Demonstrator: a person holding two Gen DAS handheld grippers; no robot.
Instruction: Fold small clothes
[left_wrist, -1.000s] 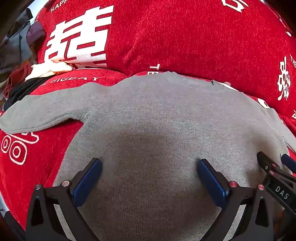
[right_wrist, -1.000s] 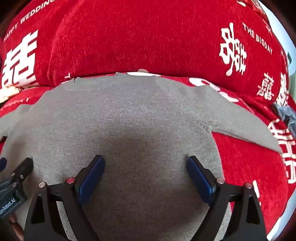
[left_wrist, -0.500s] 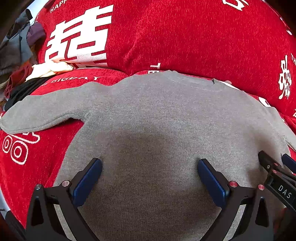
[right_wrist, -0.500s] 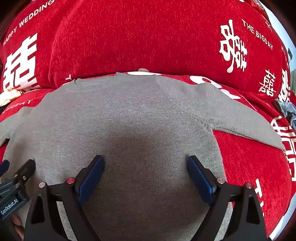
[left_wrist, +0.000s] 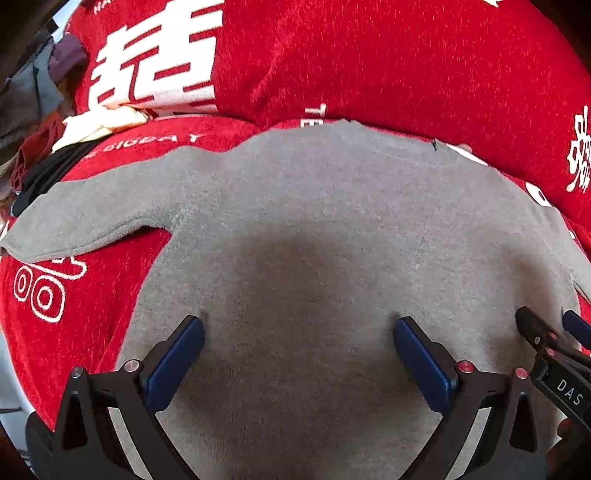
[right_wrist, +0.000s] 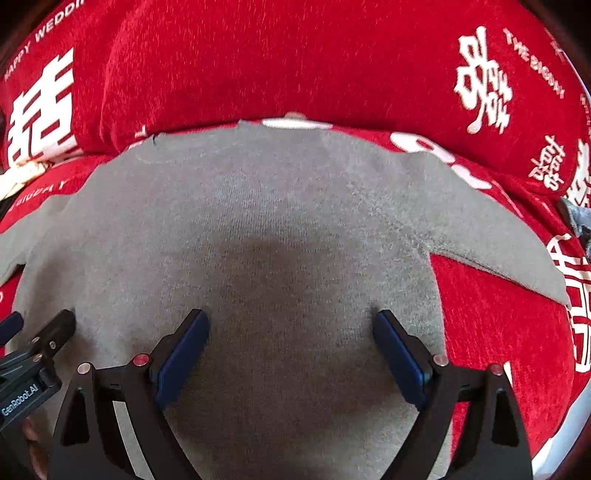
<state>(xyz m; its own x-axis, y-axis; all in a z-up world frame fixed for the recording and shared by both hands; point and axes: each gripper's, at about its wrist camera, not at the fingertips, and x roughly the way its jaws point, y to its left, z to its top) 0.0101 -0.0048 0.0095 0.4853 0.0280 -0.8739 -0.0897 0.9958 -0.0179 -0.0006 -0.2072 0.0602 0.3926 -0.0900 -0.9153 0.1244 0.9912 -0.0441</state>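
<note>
Two sets of jaws spread wide over one grey sweater.

Both the left gripper (left_wrist: 298, 363) and the right gripper (right_wrist: 291, 354) hang empty, side by side, above the body of the sweater (left_wrist: 332, 229), which lies flat on the red sofa (left_wrist: 369, 66). Its neck points away from both; each sleeve runs outward, nearer its own hand.
</note>
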